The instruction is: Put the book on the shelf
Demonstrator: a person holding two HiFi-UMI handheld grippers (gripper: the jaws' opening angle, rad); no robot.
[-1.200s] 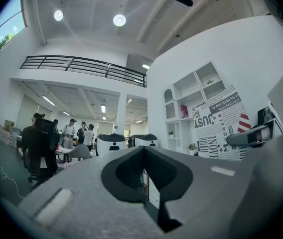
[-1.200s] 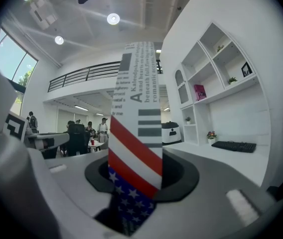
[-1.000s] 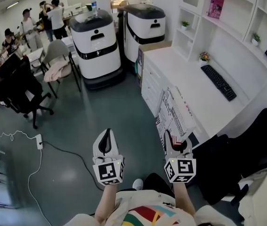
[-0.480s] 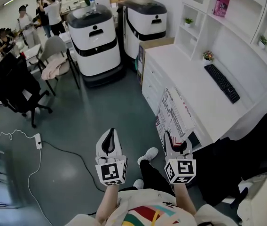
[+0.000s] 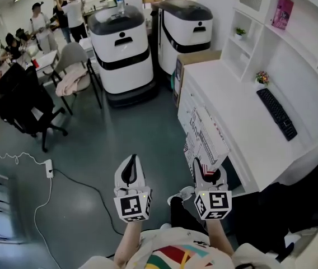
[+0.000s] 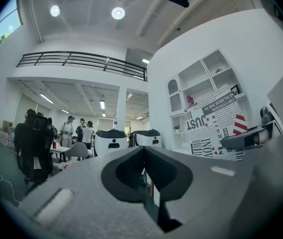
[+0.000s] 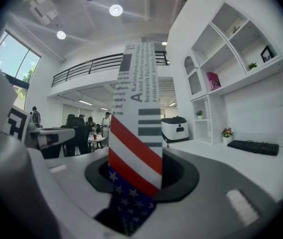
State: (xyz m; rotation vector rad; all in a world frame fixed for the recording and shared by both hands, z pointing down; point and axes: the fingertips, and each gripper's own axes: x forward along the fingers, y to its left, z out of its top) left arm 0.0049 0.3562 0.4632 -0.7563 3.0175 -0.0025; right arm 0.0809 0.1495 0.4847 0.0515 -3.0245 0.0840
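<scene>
My right claw (image 7: 140, 179) holds the book (image 7: 136, 108) upright, with its narrow printed side toward the camera. Both jaws press on its lower part, where the flag pattern is. At the right the white shelf (image 7: 231, 49) stands against the wall, with a pink book (image 7: 212, 80) in one compartment and a small framed picture (image 7: 266, 53) higher up. Below it the white bench (image 7: 216, 156) carries a black keyboard (image 7: 253, 146) and a small flower pot (image 7: 226, 133).
</scene>
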